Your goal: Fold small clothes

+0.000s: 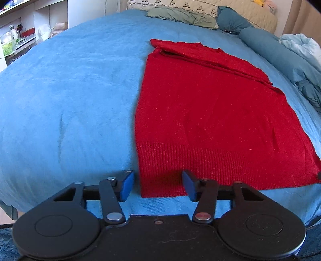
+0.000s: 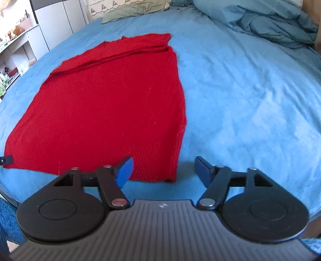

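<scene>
A red knit sweater (image 1: 204,112) lies flat on the blue bed (image 1: 70,90), its sleeves folded across its far part and its ribbed hem nearest me. My left gripper (image 1: 158,185) is open and empty, hovering at the hem's near left corner. In the right wrist view the sweater (image 2: 108,104) fills the left half. My right gripper (image 2: 163,171) is open and empty at the hem's near right corner, its left finger (image 2: 125,170) over the hem. The tip of the left gripper (image 2: 6,160) shows at the far left edge.
Pillows and a green cloth (image 1: 180,16) lie at the bed's head. A blue bolster (image 1: 270,52) and a crumpled blue duvet (image 2: 270,22) lie along the right side. Shelves with bottles (image 1: 14,40) stand to the left beyond the bed.
</scene>
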The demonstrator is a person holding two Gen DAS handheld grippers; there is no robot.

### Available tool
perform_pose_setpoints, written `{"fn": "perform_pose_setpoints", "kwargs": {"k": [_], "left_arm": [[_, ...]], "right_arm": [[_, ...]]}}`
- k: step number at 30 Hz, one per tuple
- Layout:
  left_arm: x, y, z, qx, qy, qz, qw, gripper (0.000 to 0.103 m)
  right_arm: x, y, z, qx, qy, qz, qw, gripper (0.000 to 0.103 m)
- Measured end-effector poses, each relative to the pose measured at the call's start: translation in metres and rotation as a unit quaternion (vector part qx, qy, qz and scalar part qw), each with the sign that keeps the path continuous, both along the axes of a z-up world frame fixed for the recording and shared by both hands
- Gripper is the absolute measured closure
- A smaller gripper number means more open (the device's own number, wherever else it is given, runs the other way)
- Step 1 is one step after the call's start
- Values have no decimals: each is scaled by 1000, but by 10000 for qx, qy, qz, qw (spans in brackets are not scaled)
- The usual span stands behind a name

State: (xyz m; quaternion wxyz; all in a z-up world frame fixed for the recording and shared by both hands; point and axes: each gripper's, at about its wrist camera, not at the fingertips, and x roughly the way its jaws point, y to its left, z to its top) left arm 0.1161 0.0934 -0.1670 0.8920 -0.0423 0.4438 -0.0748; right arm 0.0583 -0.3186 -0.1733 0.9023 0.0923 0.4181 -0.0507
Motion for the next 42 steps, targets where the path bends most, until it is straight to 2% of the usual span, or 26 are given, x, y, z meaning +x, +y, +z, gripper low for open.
{"fn": "perform_pose_setpoints", "kwargs": {"k": [3, 6, 8, 10, 15, 18, 21, 25, 29, 32, 34, 37, 40, 42], "left_arm": [[-2, -3, 1, -24, -2, -76, 10000, 76], [-3, -5, 2, 33, -18, -126, 9999, 94], [-3, -7, 4, 27, -17, -117, 9999, 97], [-4, -7, 8, 25, -34, -97, 9999, 98], [-3, -5, 44, -66, -312, -103, 9994, 98], [8, -3, 80, -165, -647, -101, 9977, 98], [40, -1, 118, -379, -1008, -24, 9942, 98], [122, -6, 168, -520, -1414, 71, 9886, 98], [223, -25, 191, -393, -1635, 278, 9854, 98], [307, -41, 179, -313, -1511, 504, 9867, 98], [363, -50, 151, -186, -1276, 715, 9891, 98], [421, -55, 98, -127, -940, 911, 9913, 98], [451, -58, 49, 67, -699, 976, 9927, 98], [464, -53, 28, -45, -615, 1095, 9921, 98]], "right_arm": [[0, 2, -3, -90, -39, -40, 9999, 33], [2, -2, -4, -37, -56, -80, 9999, 53], [3, -5, -3, 12, -45, -93, 9999, 72], [3, -7, -2, 63, -35, -128, 9999, 82], [1, -18, 24, 420, -314, -247, 9983, 82], [8, -27, 57, 669, -638, -224, 9955, 83], [33, -42, 96, 978, -1043, -234, 9894, 83], [102, -63, 145, 1314, -1463, -259, 9801, 83], [216, -77, 180, 1276, -1628, -347, 9778, 83], [307, -84, 176, 1261, -1486, -589, 9791, 83], [366, -86, 157, 1152, -1347, -716, 9816, 83], [437, -82, 113, 891, -1094, -797, 9868, 83], [471, -82, 70, 721, -886, -863, 9897, 83], [484, -82, 53, 622, -903, -830, 9905, 83]]}}
